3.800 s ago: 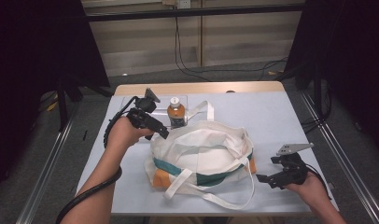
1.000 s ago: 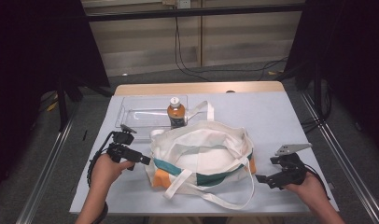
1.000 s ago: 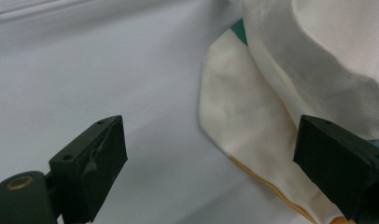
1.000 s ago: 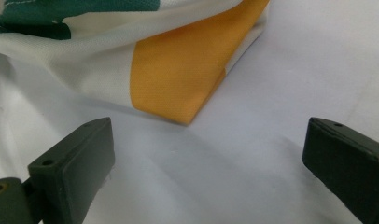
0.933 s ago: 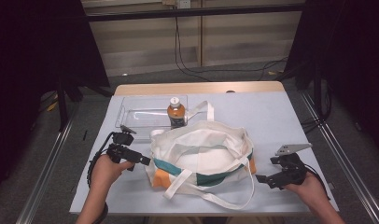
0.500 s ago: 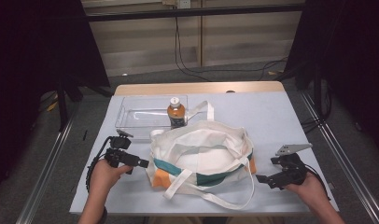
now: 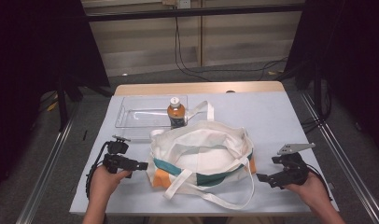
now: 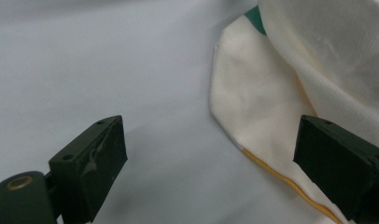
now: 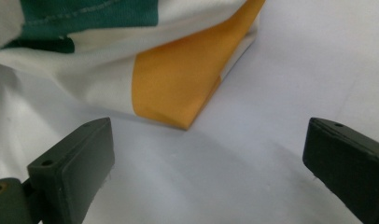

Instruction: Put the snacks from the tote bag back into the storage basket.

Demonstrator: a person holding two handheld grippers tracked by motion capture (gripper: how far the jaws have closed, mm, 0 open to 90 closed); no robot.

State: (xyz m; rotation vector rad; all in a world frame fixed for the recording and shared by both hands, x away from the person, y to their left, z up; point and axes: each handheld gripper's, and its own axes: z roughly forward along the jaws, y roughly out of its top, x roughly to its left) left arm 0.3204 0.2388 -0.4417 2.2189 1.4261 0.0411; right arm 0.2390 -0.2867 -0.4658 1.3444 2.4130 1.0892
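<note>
Canvas tote bag [image 7: 201, 158] lies slumped in the middle of the table [image 7: 281, 116], cream with green and orange panels, its mouth gaping upward and its straps spilling toward the near edge. From the high view, a bottle [image 7: 176, 112] with a white cap stands upright just beyond the bag's far left corner, beside a clear plastic tray [image 7: 136, 116] that looks bare. The left gripper [image 7: 143, 165] sits low near the bag's left end, pointing at it; the right gripper [image 7: 262, 178] waits off the bag's right end, a little apart from the cloth.

Left gripper view: both black jaws stand wide apart with nothing between them but tabletop, and the bag's cream corner with its orange seam [image 8: 257, 112] lies just ahead on the right.

Right gripper view: jaws again spread wide and empty, the bag's orange corner [image 9: 178, 88] resting on the table just ahead of them.

As I read it, the packing has barely begun: the bottle is not yet in the bag, no cloth is gripped, and the two hands seem poised to take hold of the bag's ends.
</note>
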